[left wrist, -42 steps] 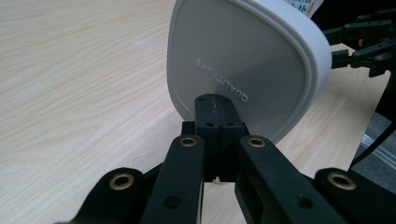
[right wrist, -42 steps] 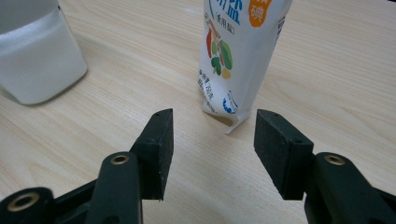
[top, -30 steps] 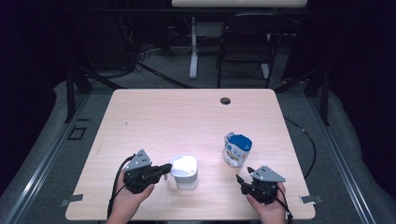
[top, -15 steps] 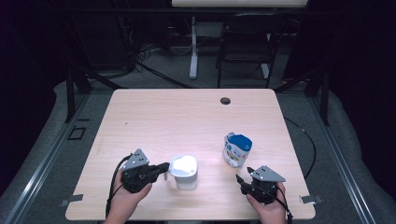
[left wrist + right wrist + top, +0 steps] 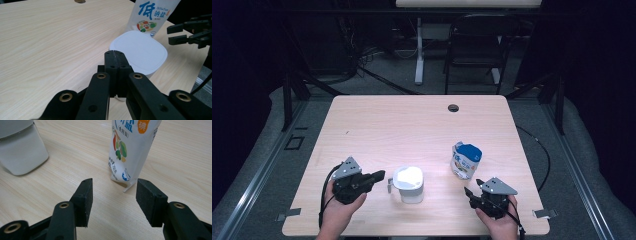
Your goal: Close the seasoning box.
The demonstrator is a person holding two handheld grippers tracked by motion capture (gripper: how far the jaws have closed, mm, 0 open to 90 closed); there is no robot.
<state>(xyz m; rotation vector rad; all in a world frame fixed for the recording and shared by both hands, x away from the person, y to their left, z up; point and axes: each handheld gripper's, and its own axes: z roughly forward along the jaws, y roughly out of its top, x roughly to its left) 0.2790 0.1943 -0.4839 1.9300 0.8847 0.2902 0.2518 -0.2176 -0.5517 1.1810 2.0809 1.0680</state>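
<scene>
The left gripper's (image 5: 379,175) fingers (image 5: 115,62) are pressed together with nothing between them, their tips just short of the small handle on the white lidded container (image 5: 408,184), which stands near the front edge of the surface (image 5: 382,125). The right gripper's (image 5: 472,189) fingers (image 5: 85,195) are spread, holding nothing; the standing salt pouch (image 5: 466,160) is just ahead of them and apart from both pads. There are two grippers, one container, one pouch, and one dark round hole (image 5: 453,107) near the far edge. The container and pouch stand apart, with a bare strip of wood between them. Behind them the whole far half of the surface is open, as is the left side. Both hands sit close to the front edge.
</scene>
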